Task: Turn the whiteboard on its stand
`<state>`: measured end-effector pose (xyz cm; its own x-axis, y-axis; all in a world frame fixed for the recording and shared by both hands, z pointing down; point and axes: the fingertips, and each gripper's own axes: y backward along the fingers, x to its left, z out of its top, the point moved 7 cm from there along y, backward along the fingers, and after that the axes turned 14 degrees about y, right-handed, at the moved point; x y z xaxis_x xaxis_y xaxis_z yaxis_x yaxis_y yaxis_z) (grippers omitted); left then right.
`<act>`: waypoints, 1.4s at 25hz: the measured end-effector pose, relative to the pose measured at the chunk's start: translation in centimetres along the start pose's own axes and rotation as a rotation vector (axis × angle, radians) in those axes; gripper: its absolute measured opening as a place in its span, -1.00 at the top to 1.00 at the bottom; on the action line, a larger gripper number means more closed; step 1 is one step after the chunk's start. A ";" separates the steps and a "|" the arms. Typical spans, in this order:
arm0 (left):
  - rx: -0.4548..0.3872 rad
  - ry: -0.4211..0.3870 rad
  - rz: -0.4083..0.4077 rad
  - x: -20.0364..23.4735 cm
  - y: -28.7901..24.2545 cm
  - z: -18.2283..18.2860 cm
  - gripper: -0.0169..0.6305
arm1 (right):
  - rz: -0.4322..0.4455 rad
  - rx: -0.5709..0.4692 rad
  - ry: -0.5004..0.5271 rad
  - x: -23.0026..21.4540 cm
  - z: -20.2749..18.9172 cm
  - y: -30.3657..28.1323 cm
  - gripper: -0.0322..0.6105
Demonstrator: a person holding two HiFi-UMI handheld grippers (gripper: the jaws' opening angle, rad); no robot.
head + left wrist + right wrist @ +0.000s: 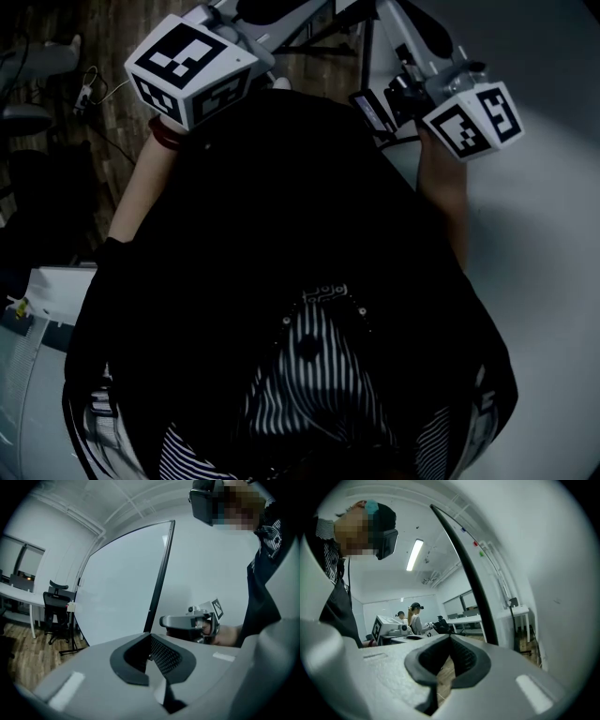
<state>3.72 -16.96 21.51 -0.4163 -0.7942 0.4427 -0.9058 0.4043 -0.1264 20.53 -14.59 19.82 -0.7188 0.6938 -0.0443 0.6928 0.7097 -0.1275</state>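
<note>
The whiteboard [117, 585] stands upright, its black edge frame [159, 573] running down behind my left gripper [151, 641]. That gripper's jaws are shut, and nothing shows between them. In the right gripper view the same black frame [468, 569] passes just right of my right gripper [451, 644], which is shut with only wood floor visible past its pads. The board face [543, 573] fills that view's right side. Each gripper sees the other across the edge: the right gripper [192, 620] and the left gripper [391, 629]. In the head view both marker cubes [187, 70] [473, 117] are raised by the board's stand bars [309, 28].
A desk and black office chair [55, 604] stand behind the board on wood floor. Two people [410, 616] work at desks [464, 618] further back. Cables [89, 89] lie on the floor at the left, and a white box [47, 309] sits beside my body.
</note>
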 end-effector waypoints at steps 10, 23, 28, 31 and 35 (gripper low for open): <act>0.071 -0.001 -0.017 1.1 -2.2 -0.2 0.94 | -0.121 -0.010 -0.019 -2.6 -0.9 1.4 0.88; 0.110 -0.025 -0.106 3.4 -4.0 0.8 0.94 | -0.260 -0.016 -0.069 -3.4 -2.7 2.4 0.46; 0.063 -0.025 -0.147 3.5 -4.9 2.0 0.94 | -0.346 -0.059 -0.092 -4.3 -2.7 4.1 0.41; 0.076 -0.025 -0.163 3.4 -5.4 1.6 0.94 | -0.397 0.002 -0.022 -4.4 -2.9 4.1 0.26; 0.091 -0.022 -0.181 3.6 -6.4 0.7 0.94 | -0.434 0.085 0.056 -4.4 -4.1 2.6 0.17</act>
<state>8.00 -22.72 23.29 -0.2470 -0.8603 0.4460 -0.9689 0.2124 -0.1269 25.74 -15.35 23.74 -0.9361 0.3414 0.0845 0.3192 0.9256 -0.2034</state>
